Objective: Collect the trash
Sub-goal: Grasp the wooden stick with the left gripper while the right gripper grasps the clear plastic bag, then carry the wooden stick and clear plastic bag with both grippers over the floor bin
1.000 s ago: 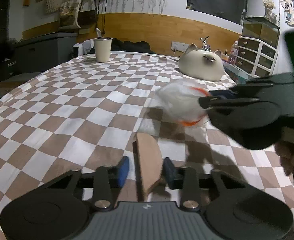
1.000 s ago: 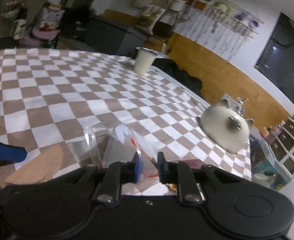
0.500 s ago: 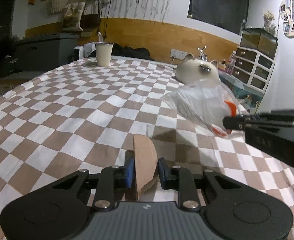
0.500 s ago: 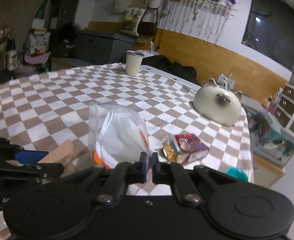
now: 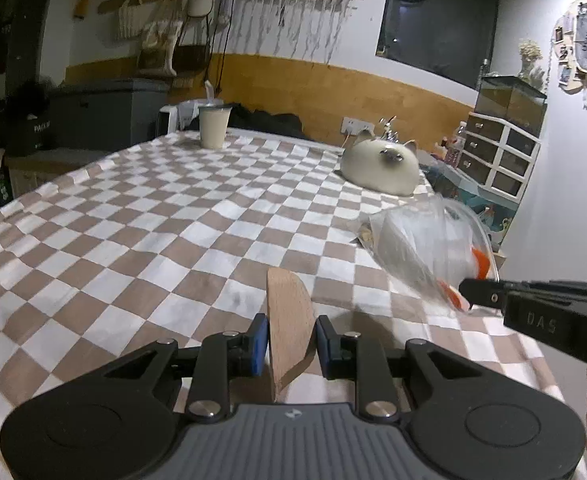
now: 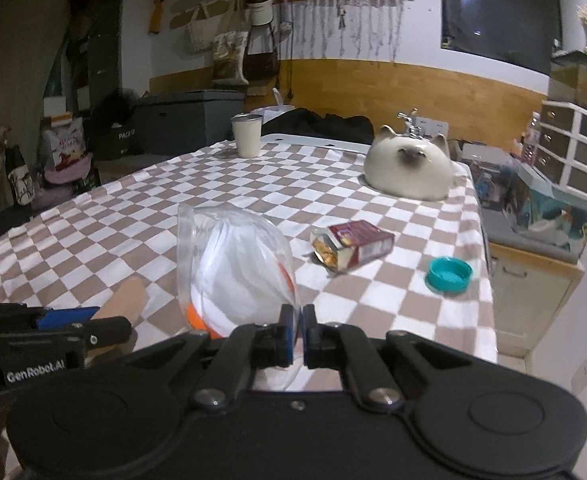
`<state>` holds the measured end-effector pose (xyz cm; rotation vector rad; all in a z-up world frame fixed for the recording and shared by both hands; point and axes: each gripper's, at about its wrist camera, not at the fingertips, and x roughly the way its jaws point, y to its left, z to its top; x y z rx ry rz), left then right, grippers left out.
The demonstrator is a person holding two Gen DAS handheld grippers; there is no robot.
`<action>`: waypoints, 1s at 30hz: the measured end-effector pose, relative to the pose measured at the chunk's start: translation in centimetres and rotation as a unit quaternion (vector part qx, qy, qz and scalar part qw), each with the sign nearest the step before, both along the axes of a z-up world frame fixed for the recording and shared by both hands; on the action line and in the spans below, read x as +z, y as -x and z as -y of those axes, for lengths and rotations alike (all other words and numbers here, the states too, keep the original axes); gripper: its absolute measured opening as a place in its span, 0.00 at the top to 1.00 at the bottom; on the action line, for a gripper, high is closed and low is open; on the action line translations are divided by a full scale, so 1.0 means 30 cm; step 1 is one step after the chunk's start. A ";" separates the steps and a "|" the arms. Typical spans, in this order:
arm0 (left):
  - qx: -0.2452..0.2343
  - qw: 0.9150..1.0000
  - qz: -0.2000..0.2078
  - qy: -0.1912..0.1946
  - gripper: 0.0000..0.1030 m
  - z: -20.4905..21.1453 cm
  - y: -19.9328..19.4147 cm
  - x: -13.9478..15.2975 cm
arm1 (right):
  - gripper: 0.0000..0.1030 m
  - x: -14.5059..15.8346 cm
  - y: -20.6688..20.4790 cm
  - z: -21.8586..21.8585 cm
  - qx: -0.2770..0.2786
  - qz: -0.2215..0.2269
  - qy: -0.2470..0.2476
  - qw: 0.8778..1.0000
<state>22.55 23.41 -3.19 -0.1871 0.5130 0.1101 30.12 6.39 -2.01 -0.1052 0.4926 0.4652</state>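
Observation:
My left gripper [image 5: 290, 339] is shut on a flat, rounded wooden piece [image 5: 287, 320] and holds it upright above the checked tablecloth [image 5: 141, 240]. My right gripper [image 6: 298, 330] is shut on the edge of a clear plastic bag [image 6: 233, 272] with white and orange contents, lifted off the table. The bag also shows in the left wrist view [image 5: 429, 256], to the right of the wooden piece. A torn red snack box [image 6: 353, 249] and a teal bottle cap [image 6: 449, 274] lie on the cloth beyond the bag.
A cream cup [image 5: 213, 126] stands at the far edge of the table. A cat-shaped ceramic dome [image 6: 409, 174] sits at the far right. White drawers [image 5: 497, 160] and clutter stand off the table's right edge [image 6: 487, 280].
The right gripper has lifted the bag off the table and drawn it back and to the right. The left gripper closed on the wooden piece and raised it.

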 end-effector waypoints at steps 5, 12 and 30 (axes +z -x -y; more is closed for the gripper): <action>0.000 1.000 0.010 -0.004 0.74 0.042 0.063 0.034 | 0.96 0.009 0.063 0.067 -0.010 -0.005 -0.024 1.000; 0.005 1.000 0.009 -0.015 0.74 0.096 0.135 0.052 | 0.96 0.012 0.161 0.150 -0.019 -0.003 -0.041 0.999; -0.013 0.999 0.022 -0.032 0.74 0.330 0.283 0.100 | 0.96 0.070 0.377 0.445 -0.053 0.023 -0.075 0.996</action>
